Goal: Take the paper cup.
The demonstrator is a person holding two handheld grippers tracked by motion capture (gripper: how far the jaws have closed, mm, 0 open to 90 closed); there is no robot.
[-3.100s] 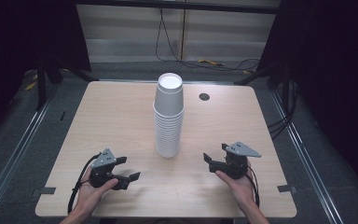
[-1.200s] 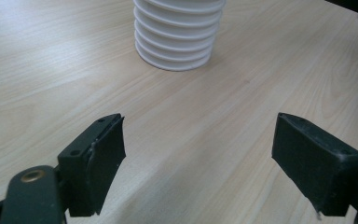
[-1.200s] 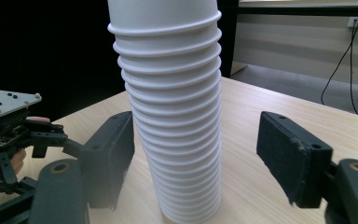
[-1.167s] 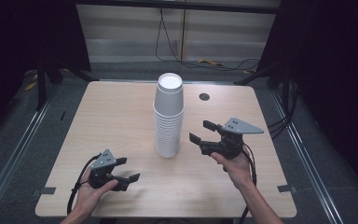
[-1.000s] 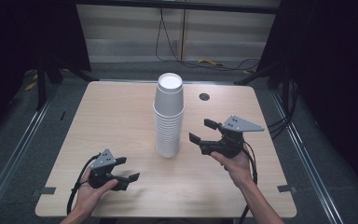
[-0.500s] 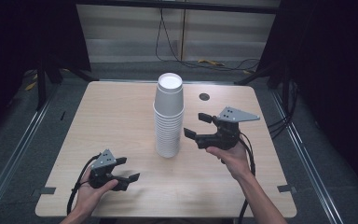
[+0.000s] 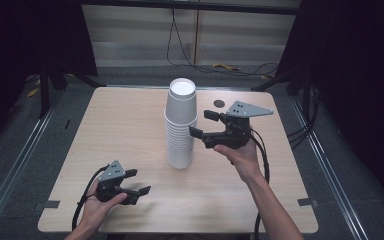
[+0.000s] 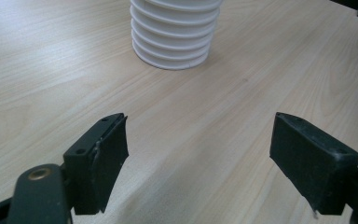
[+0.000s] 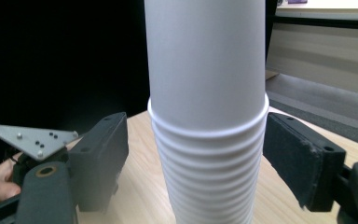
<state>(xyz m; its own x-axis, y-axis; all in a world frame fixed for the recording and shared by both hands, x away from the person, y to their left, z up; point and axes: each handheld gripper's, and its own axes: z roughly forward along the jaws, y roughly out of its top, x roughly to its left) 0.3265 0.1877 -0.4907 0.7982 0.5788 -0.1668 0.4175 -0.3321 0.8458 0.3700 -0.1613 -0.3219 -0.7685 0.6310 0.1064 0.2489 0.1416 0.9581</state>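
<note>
A tall stack of white paper cups (image 7: 181, 135) stands in the middle of the wooden table (image 7: 120, 125). My right gripper (image 7: 203, 124) is raised at the stack's right side, near the top. It is open, its jaws on either side of the stack (image 9: 207, 93) at the top cup's rim, not pressing on it. My left gripper (image 7: 139, 181) rests low near the front left edge. It is open with only bare table between its jaws, which have just closed a little. The left gripper view shows the stack's base (image 8: 172, 42) farther off beyond its jaws.
A small dark round mark (image 7: 219, 103) lies on the table behind the right gripper. Black curtains and stands surround the table, with cables on the floor at the back. The left gripper's grey plate (image 9: 32, 137) shows beyond the stack in the right gripper view.
My right gripper has risen and moved left, up to the stack, so its jaws now flank the upper cups. The left gripper has stayed in place.
</note>
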